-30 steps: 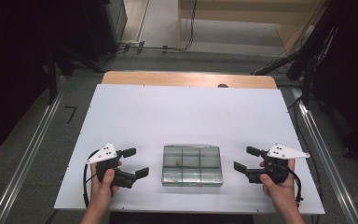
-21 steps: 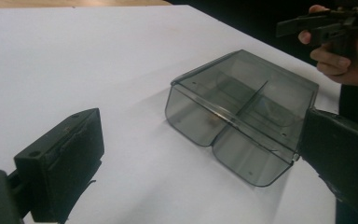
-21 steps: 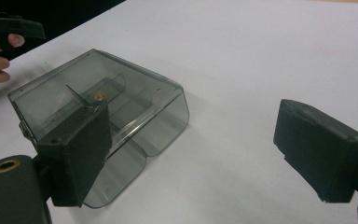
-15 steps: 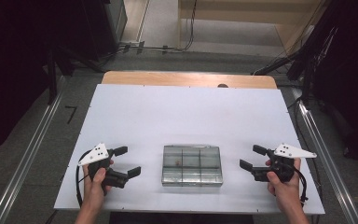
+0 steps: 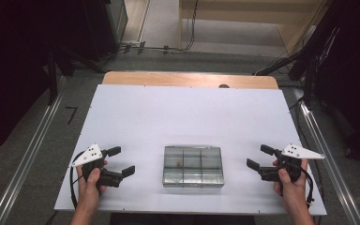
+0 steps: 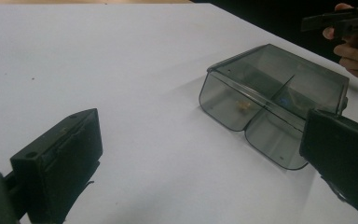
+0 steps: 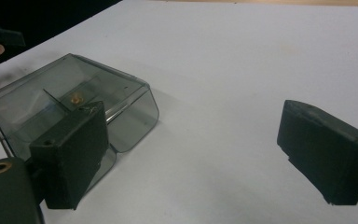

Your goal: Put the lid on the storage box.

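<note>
Resting flat near the middle of the bench's near edge, the clear compartment box (image 5: 193,165) has its lid closed and dividers splitting it into small cells. A tiny brownish piece (image 5: 178,163) lies in a cell toward the box's left side; it shows through the tinted plastic in the left gripper view (image 6: 242,105) and the right gripper view (image 7: 77,98). The left claw (image 5: 122,161) sits near the bench's near-left corner, well apart from the box, held in the person's left hand (image 5: 90,186). Its jaws are spread wide with nothing between them. The right claw (image 5: 260,157) sits toward the near-right corner, also well apart from the box, gripped by the right hand (image 5: 290,185). Its jaws likewise gape wide and grasp nothing. Both claws point inward at the box on the white bench (image 5: 187,117).
</note>
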### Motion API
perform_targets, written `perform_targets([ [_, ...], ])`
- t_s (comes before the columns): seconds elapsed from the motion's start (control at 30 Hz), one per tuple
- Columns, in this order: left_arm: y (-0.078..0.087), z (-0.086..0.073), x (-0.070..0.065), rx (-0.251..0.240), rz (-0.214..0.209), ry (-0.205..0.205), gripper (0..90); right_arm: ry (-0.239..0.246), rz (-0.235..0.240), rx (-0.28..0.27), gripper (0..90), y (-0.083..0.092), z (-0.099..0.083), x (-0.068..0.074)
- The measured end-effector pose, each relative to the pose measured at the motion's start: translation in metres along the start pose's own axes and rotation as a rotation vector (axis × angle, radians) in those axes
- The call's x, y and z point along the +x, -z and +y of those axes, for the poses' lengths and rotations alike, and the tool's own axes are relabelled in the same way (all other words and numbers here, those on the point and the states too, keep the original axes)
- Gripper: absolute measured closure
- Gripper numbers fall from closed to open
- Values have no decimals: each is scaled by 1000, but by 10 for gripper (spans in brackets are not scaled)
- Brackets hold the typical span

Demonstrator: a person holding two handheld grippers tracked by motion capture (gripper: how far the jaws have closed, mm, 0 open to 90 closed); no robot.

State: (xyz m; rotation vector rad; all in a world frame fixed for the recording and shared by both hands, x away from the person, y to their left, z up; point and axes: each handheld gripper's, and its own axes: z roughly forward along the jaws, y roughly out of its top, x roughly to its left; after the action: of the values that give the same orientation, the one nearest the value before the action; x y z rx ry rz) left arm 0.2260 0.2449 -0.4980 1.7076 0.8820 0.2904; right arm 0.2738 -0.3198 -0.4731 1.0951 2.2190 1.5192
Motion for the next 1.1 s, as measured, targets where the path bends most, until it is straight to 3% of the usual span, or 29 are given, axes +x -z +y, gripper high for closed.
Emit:
perform_targets([
  [0.6, 12, -6, 10, -13, 63, 6, 0, -18, -28, -30, 0, 11, -8, -20],
  [0.9, 17, -9, 18, -38, 66, 29, 0, -14, -53, -55, 0, 16, -13, -30],
  [1.1, 16, -9, 19, -29, 68, 29, 0, -5, -73, -50, 0, 18, -17, -36],
])
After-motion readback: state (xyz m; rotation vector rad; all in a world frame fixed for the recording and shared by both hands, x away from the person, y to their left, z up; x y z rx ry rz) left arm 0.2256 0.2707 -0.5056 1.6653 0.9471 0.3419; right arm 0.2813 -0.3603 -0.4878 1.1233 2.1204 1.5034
